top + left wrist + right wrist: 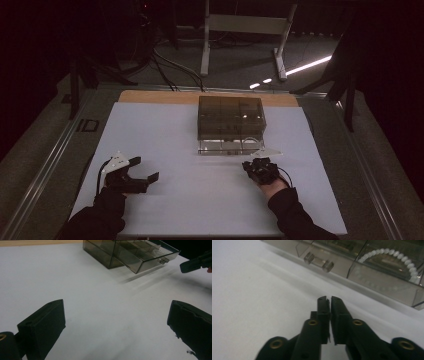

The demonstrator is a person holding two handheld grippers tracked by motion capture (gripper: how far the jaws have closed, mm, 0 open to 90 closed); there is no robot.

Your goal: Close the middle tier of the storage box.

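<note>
A smoked clear drawer box (pixel 230 116) stands at the middle of the white table top (pixel 165 135). Its bottom drawer (pixel 227 146) is pulled out toward me. In the right gripper view the drawer front (pixel 372 277) carries a clear bar handle (pixel 319 262), and a white bead string (pixel 388 252) lies inside. My right gripper (pixel 329 300) is shut with nothing in it, just short of the drawer front; the high view has this right gripper (pixel 247 165) below the drawer's right corner. My left gripper (pixel 145 168) rests at the front left, wide open and empty.
In the left gripper view the drawer box (pixel 125 252) stands far ahead, with the other gripper (pixel 195 262) at the right edge. A wooden strip (pixel 150 96) borders the table's far side. Cables and a white stand (pixel 245 25) are on the floor beyond.
</note>
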